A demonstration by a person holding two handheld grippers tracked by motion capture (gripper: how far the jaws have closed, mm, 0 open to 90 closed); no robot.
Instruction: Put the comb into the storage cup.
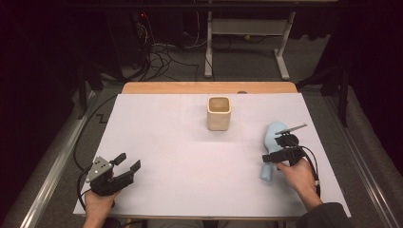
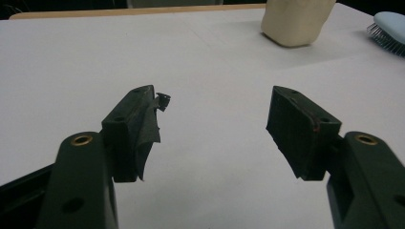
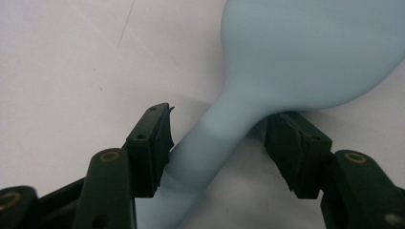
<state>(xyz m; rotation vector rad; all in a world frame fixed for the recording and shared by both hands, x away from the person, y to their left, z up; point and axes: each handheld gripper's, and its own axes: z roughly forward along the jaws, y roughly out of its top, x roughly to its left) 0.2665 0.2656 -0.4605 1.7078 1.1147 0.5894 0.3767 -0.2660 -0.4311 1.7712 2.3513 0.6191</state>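
Note:
A light-blue hairbrush (image 1: pixel 274 137) lies bristles down at the right of the white table (image 1: pixel 190 175), its handle pointing toward the person. My right gripper (image 1: pixel 283 153) is over the handle, open, with one jaw on each side. In the right gripper view the hairbrush (image 3: pixel 310 52) handle runs between the jaws; the left pad (image 3: pixel 160 143) touches it and the right pad stands just clear. My left gripper (image 1: pixel 128 161) rests open and holding nothing at the table's near left. A cream square cup (image 1: pixel 218 113) stands upright at the back centre.
The left gripper view shows the cream cup (image 2: pixel 296 21) far ahead and the brush's bristles (image 2: pixel 389 33) at the right edge. A wooden strip (image 1: pixel 209 87) borders the table's far edge. Cables (image 1: pixel 161 57) and a desk frame (image 1: pixel 283 52) lie on the floor beyond.

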